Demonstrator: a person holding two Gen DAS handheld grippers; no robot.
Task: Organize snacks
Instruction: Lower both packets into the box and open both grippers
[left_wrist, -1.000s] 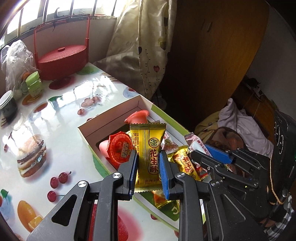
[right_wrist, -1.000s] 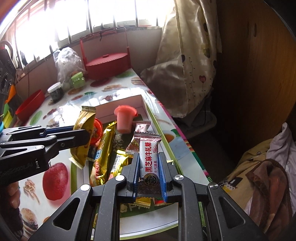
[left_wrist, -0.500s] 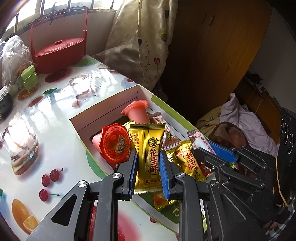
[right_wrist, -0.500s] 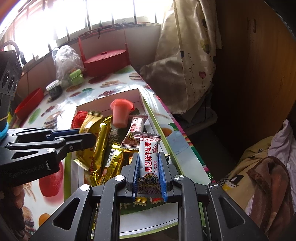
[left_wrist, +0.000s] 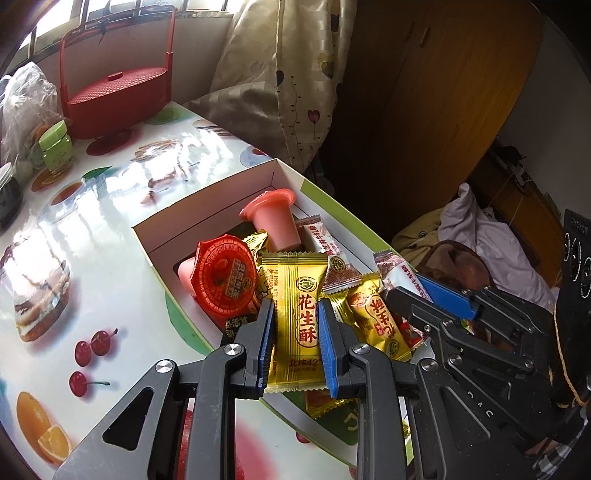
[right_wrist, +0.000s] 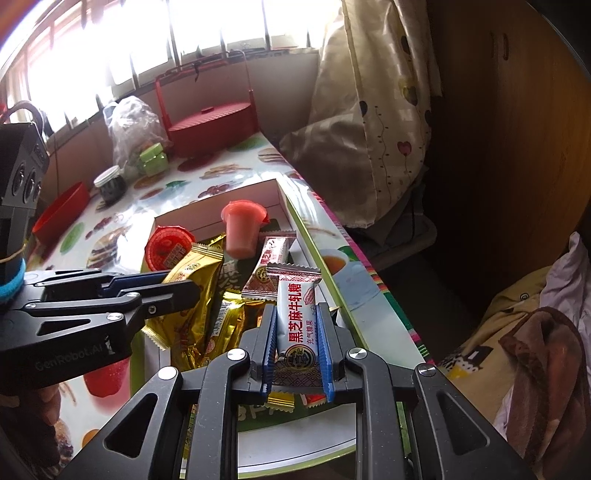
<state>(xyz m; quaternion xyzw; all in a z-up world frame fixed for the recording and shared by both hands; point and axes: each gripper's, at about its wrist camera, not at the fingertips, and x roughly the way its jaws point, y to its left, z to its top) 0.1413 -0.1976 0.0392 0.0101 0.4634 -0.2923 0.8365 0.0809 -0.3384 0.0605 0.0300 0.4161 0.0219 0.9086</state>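
Right wrist: red basket (right_wrist: 212, 123) behind box (right_wrist: 218, 210).

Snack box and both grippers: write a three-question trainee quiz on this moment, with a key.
1. True or false: the left gripper is shut on the gold peanut candy packet.
2. What does the right gripper hold? A) a red jelly cup B) the white sesame candy packet C) nothing
3. Fill in: the upside-down pink jelly cup stands inside the ____.

Key
1. True; the jaws press on both sides of the packet.
2. B
3. Open white box, near its far corner; the red lidded basket stands apart, farther back on the table.
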